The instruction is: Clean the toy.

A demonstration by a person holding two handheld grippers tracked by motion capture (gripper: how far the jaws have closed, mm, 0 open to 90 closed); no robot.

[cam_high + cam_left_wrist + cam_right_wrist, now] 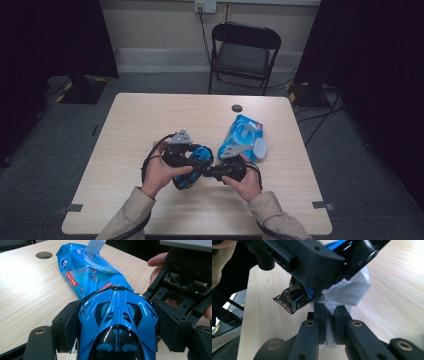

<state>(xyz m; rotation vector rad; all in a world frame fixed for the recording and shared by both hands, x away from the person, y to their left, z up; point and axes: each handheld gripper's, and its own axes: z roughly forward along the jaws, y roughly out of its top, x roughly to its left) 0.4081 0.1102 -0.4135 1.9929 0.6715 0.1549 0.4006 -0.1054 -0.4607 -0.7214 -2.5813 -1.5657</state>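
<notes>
Above the tabletop (150,120), the left hand-held gripper (115,322) clamps a blue toy car (117,325); the right hand-held gripper (329,315) pinches a white wipe (347,292) against it.

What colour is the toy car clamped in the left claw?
Glossy blue with black accents; the toy car shows best in the left gripper view.

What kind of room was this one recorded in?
Probably a lab or studio recording space: a pale wooden table on grey carpet, black curtains at both sides, and a black folding chair by the wall.
</notes>
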